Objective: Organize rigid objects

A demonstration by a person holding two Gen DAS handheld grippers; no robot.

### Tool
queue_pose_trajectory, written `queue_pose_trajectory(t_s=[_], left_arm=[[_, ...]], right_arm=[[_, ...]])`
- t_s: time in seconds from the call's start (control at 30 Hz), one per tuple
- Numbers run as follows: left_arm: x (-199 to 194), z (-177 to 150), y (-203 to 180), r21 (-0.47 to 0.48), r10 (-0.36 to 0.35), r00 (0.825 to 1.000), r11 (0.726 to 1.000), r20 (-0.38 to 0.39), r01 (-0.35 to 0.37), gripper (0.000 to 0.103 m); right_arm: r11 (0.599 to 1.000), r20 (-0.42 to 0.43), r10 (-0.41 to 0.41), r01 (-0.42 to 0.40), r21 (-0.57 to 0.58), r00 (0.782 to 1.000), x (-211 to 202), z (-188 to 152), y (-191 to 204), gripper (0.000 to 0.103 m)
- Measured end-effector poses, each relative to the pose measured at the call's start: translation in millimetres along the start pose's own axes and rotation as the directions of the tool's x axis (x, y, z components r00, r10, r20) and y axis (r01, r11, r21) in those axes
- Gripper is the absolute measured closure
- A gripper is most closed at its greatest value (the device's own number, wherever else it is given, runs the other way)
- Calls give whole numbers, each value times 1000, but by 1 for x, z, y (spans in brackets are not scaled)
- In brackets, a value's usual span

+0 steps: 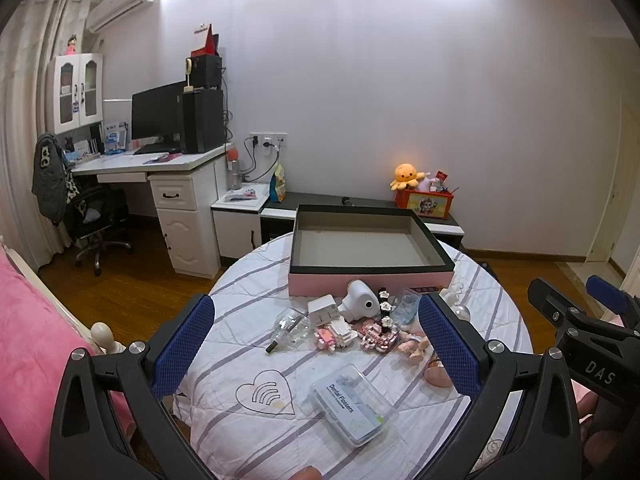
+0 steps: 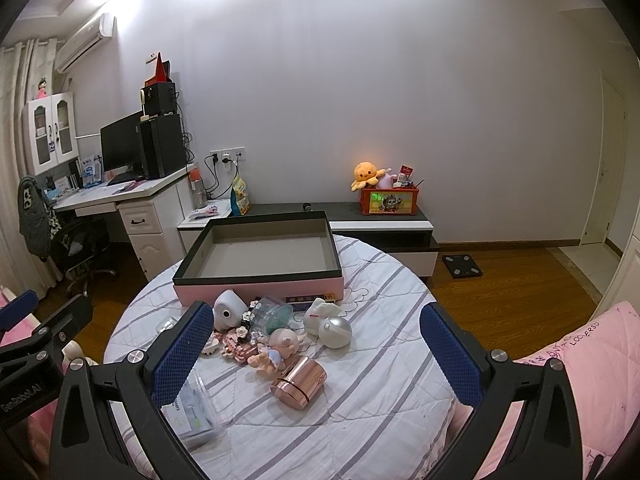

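An empty pink box with a black rim (image 1: 370,266) (image 2: 260,276) sits at the far side of the round table (image 1: 256,360) (image 2: 380,380). In front of it lies a pile of small objects: a white round device (image 1: 360,300) (image 2: 228,308), a white adapter (image 1: 322,308), a clear bottle (image 1: 290,326), pink block figures (image 1: 334,334), a small doll (image 2: 276,350), a silver ball (image 2: 335,331), a rose-gold jar (image 2: 300,382) and a dental flossers case (image 1: 354,408) (image 2: 192,412). My left gripper (image 1: 316,360) is open above the pile. My right gripper (image 2: 316,360) is open over the jar.
A white desk with a monitor (image 1: 160,116) and a chair (image 1: 96,216) stand at the left. A low black-and-white cabinet (image 2: 384,224) holds an orange toy box (image 2: 390,200). Pink bedding (image 1: 28,340) (image 2: 580,360) flanks the table. A black scale (image 2: 462,266) lies on the wood floor.
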State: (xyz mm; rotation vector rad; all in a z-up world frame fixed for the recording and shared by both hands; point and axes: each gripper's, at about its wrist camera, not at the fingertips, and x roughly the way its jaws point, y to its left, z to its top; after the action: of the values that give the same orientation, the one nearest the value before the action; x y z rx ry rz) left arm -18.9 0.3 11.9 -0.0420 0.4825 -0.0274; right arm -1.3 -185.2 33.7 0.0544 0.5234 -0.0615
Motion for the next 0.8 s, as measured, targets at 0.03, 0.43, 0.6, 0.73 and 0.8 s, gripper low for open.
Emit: queue_pose_trajectory(t_s=[0.03, 0.43, 0.6, 0.73, 0.8], left_arm=[[0, 0, 0, -1, 0, 1000, 1000, 1, 0, 0], [-1, -1, 1, 0, 0, 1000, 1000, 3, 0, 0], [-1, -1, 1, -2, 0, 1000, 1000, 1, 0, 0], [0, 0, 0, 1, 0, 1000, 1000, 3, 0, 0], [0, 0, 0, 1, 0, 1000, 1000, 3, 0, 0]], right_arm=[[1000, 0, 0, 0, 0, 1000, 0, 0, 0, 0], [1000, 0, 0, 0, 0, 1000, 0, 0, 0, 0], [1000, 0, 0, 0, -3, 1000, 0, 0, 0, 0], [1000, 0, -1, 1, -3, 1000, 0, 1, -1, 0], [1000, 0, 0, 0, -3, 1000, 1, 3, -1, 0]])
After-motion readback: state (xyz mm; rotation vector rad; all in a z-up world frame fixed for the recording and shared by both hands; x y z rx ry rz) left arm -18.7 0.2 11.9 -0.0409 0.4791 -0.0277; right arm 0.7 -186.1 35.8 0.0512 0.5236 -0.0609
